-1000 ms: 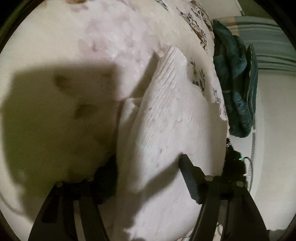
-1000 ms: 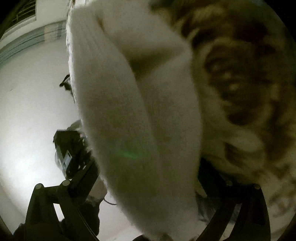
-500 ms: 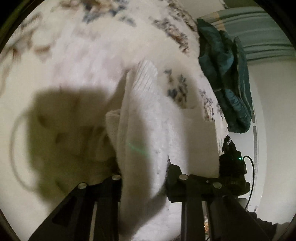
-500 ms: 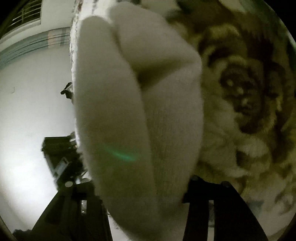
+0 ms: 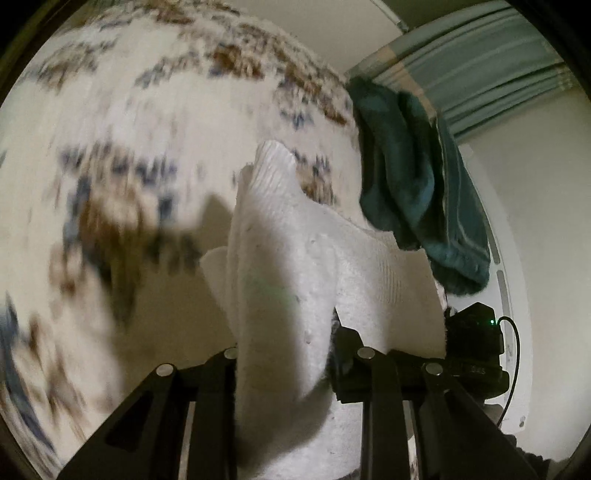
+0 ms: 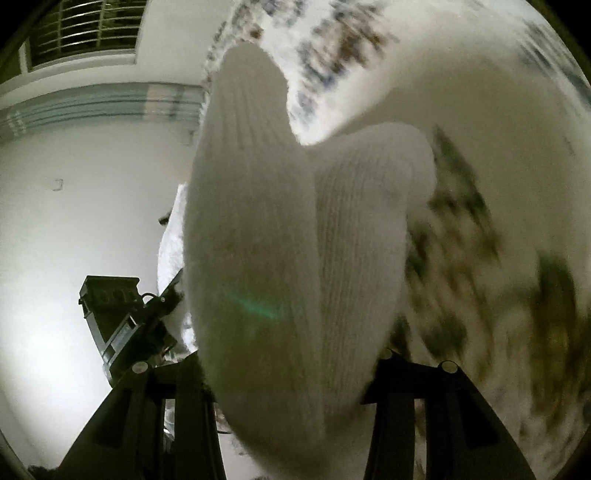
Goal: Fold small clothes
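Observation:
A white ribbed sock (image 5: 288,266) is held up above a cream blanket with brown and blue flowers (image 5: 122,155). My left gripper (image 5: 284,354) is shut on one end of the sock, which bunches between its black fingers. In the right wrist view the same white sock (image 6: 280,258) fills the middle, folded into two lobes. My right gripper (image 6: 288,365) is shut on its other end. The left gripper's body (image 6: 122,314) shows at the left of the right wrist view, close beside the sock.
A dark teal towel (image 5: 413,184) lies at the blanket's far edge. Beyond it are a striped curtain (image 5: 480,59) and a white wall (image 6: 74,192) with a barred window (image 6: 85,29).
The left gripper, open a second ago, has closed on the sock. Both grippers have lifted the sock off the blanket, and more of the blanket and room shows behind it.

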`<state>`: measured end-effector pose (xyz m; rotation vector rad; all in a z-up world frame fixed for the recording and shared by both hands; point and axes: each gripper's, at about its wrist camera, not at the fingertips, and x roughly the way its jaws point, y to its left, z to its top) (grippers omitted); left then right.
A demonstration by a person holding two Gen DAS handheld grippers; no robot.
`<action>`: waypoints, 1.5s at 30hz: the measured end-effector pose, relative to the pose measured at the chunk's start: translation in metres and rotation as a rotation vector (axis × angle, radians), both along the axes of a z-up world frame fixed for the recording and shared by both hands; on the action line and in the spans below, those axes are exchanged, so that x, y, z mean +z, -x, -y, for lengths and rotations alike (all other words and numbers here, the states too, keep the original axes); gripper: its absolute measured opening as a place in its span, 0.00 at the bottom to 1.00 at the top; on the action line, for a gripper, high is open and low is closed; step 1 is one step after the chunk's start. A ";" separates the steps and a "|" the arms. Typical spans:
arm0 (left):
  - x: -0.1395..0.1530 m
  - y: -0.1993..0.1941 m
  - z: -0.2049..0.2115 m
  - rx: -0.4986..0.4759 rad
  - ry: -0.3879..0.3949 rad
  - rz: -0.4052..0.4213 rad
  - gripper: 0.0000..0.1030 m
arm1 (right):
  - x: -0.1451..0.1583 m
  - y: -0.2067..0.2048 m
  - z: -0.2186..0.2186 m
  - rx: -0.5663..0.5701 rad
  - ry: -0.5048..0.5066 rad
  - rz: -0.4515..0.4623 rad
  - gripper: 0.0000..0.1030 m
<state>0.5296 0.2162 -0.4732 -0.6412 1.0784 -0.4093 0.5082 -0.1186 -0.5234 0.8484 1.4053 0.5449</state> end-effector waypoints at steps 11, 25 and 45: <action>-0.063 -0.190 -0.053 -0.008 -0.046 0.004 0.23 | -0.057 -0.188 -0.053 -0.026 0.050 0.039 0.44; -0.103 -0.199 -0.046 -0.049 -0.314 -0.077 0.43 | -0.068 -0.225 -0.087 0.055 0.525 -0.002 0.79; 0.063 -0.056 -0.020 0.084 -0.662 0.106 1.00 | 0.170 -0.033 -0.105 -0.171 1.112 0.253 1.00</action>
